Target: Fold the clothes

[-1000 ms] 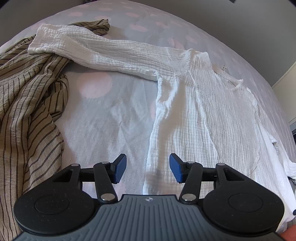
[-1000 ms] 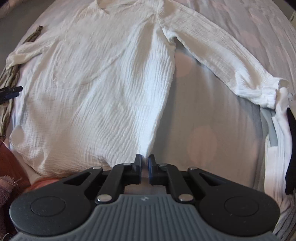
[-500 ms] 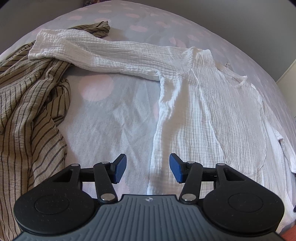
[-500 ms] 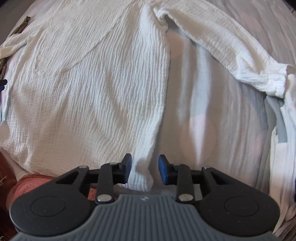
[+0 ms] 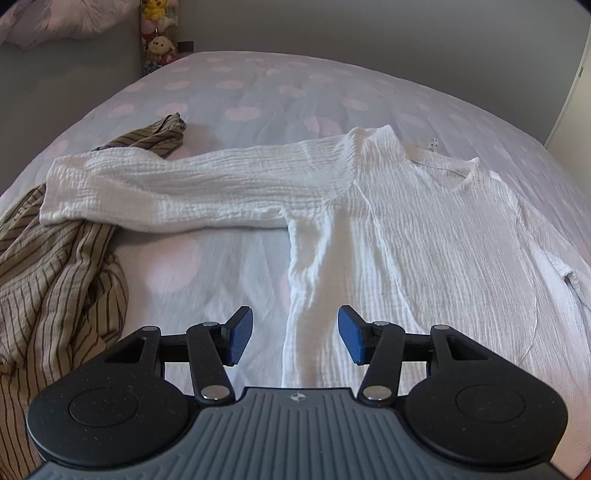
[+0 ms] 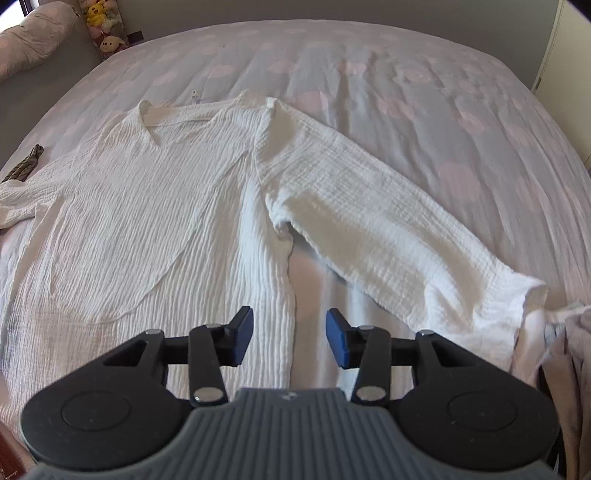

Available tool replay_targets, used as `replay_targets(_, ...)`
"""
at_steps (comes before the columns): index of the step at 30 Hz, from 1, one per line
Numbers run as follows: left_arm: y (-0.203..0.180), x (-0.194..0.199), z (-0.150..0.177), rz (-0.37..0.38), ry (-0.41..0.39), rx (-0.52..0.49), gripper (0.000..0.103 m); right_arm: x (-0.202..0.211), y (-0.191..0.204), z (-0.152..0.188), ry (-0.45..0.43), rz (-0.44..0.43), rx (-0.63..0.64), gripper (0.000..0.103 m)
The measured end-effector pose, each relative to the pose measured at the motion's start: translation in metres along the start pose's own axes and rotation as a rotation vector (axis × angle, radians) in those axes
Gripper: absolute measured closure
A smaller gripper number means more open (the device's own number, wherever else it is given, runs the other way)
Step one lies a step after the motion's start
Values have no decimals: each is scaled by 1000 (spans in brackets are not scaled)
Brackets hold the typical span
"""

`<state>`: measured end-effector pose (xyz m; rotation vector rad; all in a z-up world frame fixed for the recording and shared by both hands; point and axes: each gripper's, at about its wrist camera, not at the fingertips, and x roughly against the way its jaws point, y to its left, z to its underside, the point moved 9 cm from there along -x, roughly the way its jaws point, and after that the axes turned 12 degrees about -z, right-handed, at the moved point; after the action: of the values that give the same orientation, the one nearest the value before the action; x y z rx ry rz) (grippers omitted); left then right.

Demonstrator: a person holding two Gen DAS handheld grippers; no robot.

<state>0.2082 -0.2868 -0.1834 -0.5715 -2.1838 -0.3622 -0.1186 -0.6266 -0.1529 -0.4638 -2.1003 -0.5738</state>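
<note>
A white crinkled long-sleeved top [image 5: 424, 240] [image 6: 155, 229] lies flat on the bed, neck at the far side and both sleeves spread out. My left gripper [image 5: 295, 334] hovers open above the top's left side edge, with nothing pressed between its blue pads. My right gripper [image 6: 290, 332] is above the top's right side edge; its jaws are opening and the pads stand clear of the cloth below. The right sleeve [image 6: 399, 240] runs out to the right, and the left sleeve [image 5: 177, 188] runs out to the left.
The bed has a grey cover with pink dots [image 5: 280, 92] [image 6: 443, 110]. A beige striped garment [image 5: 55, 280] lies crumpled at the left, under the left cuff. More pale clothes [image 6: 565, 354] are piled at the right edge. Plush toys [image 6: 101, 26] stand by the headboard.
My right gripper has opened and let go of the top's lower right corner. Both grippers have lifted and tilted up, so more of the far bed shows.
</note>
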Motion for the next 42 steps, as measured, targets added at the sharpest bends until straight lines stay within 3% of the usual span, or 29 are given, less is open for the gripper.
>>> replay_targets(6,-5,-26,-51,26,-52,-52,54,-25,-19,-35,-7,51,10,55)
replay_targets(9,-2,-43,-84,30,-76,-67,54,-38,-30,-56,-23,53,24,50)
replay_targets(15,-15,-96,-142,65,-75,-121,48,-80,-58,-102,-66,48,59,45)
replay_targets(20,-27,-154,-180,32,-67,-108,45,-119,-80,-148,-97,21,59,45)
replay_targets(27,-48,-218,-182,26,-17,-199,44,-170,-104,-202,-144,-9,45,45)
replay_targets(30,-49,-226,-174,32,-49,-214,35,-188,-112,-201,-128,-18,31,45)
replay_targets(33,-47,-225,-171,49,-82,-192,35,-198,-111,-192,-140,-42,43,45)
replay_targets(34,-49,-223,-172,56,-83,-187,38,-198,-108,-191,-150,-33,64,50)
replay_targets(35,-50,-222,-173,64,-85,-182,54,-198,-106,-190,-156,-29,81,58)
replay_targets(37,-55,-218,-174,63,-85,-184,92,-198,-98,-190,-162,-21,115,94)
replay_targets(39,-60,-214,-177,15,-91,-209,100,-194,-91,-192,-173,28,167,100)
replay_targets(42,-54,-218,-183,-68,-77,-205,101,-187,-102,-202,-205,129,149,100)
